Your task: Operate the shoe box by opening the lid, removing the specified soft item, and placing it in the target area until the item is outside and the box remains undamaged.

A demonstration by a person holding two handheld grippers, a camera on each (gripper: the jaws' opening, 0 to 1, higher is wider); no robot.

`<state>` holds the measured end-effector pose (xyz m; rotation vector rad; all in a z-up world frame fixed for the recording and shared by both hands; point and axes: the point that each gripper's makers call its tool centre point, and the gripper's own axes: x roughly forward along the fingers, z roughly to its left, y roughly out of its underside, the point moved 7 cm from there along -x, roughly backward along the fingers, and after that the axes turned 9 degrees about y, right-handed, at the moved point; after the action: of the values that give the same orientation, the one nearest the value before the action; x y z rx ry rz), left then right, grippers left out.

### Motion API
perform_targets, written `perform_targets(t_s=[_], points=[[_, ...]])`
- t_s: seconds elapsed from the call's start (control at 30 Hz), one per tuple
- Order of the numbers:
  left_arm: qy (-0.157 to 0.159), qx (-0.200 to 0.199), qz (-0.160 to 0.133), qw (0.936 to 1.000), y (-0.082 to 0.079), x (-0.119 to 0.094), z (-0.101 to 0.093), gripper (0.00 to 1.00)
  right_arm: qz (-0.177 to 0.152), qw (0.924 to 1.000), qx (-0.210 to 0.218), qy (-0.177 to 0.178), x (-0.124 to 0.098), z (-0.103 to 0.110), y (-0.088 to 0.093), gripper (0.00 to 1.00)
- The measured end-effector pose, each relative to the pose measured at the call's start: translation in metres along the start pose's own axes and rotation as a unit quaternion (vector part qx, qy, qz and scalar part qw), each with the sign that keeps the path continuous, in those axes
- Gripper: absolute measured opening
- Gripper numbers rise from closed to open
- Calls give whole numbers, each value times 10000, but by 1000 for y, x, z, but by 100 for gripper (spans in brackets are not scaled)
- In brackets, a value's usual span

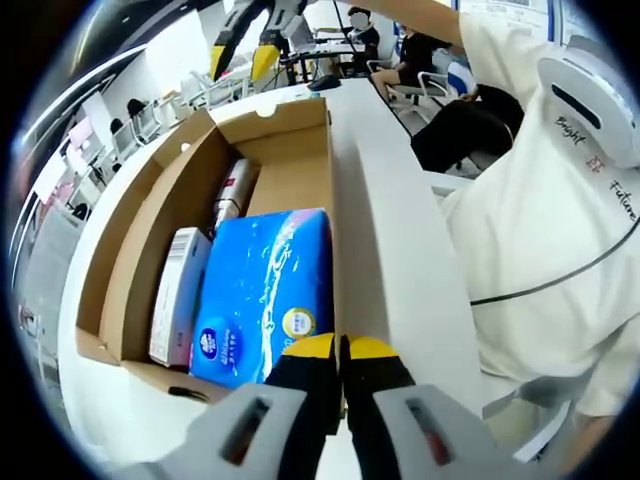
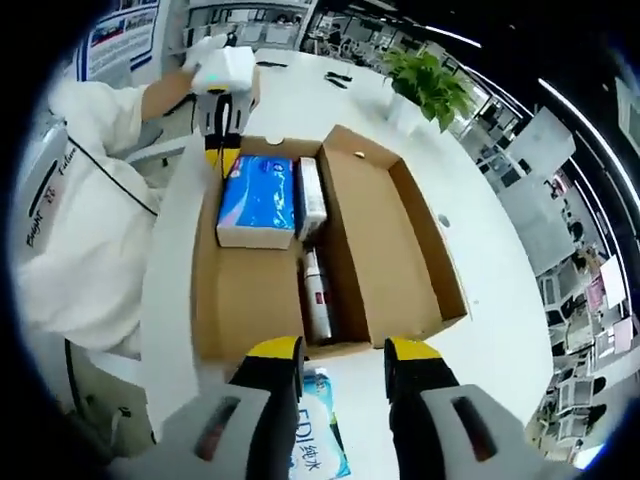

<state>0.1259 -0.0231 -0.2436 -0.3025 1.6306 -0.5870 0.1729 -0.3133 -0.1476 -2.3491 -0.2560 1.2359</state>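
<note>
Left gripper view looks down along the left gripper [image 1: 342,350], whose yellow-tipped jaws are pressed together at the near edge of the open shoe box [image 1: 140,260], right at the seam between the box wall and the white lid [image 1: 400,220]; whether they pinch the cardboard cannot be told. Inside the box, the blue tissue pack [image 1: 265,295] lies nearest the jaws, with a slim white carton [image 1: 178,295] beside it and a tube [image 1: 232,195] further along. The right gripper [image 1: 250,50] shows at the far end of the box.

Right gripper view shows that gripper's own jaws standing apart and holding nothing, hovering just over the box's near end. Below them on the white table [image 2: 480,250] lies a light blue packet [image 2: 320,440]. A potted plant [image 2: 430,85] stands well beyond the box.
</note>
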Motion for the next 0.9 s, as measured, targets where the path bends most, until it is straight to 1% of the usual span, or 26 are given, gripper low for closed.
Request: perform_targets(t_s=[0.03, 0.07, 0.13, 0.2, 0.27, 0.33, 0.37, 0.43, 0.47, 0.53, 0.57, 0.7, 0.77, 0.9], points=[[0, -4, 1, 10000, 0, 0, 0, 1, -32, 10000, -1, 66, 1, 0, -3, 31], [1, -6, -3, 10000, 0, 0, 0, 1, -117, 9997, -107, 170, 2, 0, -6, 31], [-1, 0, -12, 10000, 0, 0, 0, 1, -175, 9997, -76, 154, 3, 4, -11, 32], [5, -3, -21, 10000, 0, 0, 0, 1, -262, 9993, -99, 229, 4, 6, -14, 32], [16, 13, -21, 10000, 0, 0, 0, 1, -178, 9995, -126, 217, 8, 8, -17, 32], [13, 1, -8, 10000, 0, 0, 0, 1, -64, 9995, -140, 293, 12, 10, -19, 33], [16, -8, -6, 10000, 0, 0, 0, 1, -64, 9995, -166, 275, 14, 11, -19, 33], [16, -6, -6, 10000, 0, 0, 0, 1, -11, 9988, -189, 444, 17, 13, -22, 33], [12, -10, -7, 10000, 0, 0, 0, 1, -11, 9988, -319, 381, 17, 16, -22, 33], [7, -7, -9, 10000, 0, 0, 0, 1, 3, 9990, -276, 344, 20, 19, -25, 36], [9, -1, -6, 10000, 0, 0, 0, 1, -50, 9991, -342, 231, 21, 23, -27, 37], [24, -9, -14, 10000, 0, 0, 0, 1, -86, 9984, -394, 402, 23, 21, -31, 34], [30, -20, -10, 10000, 0, 1, 0, 1, -124, 9985, -345, 418, 24, 19, -33, 35], [27, -23, -12, 10000, 0, 1, 0, 1, -124, 9981, -328, 502, 26, 19, -35, 33]])
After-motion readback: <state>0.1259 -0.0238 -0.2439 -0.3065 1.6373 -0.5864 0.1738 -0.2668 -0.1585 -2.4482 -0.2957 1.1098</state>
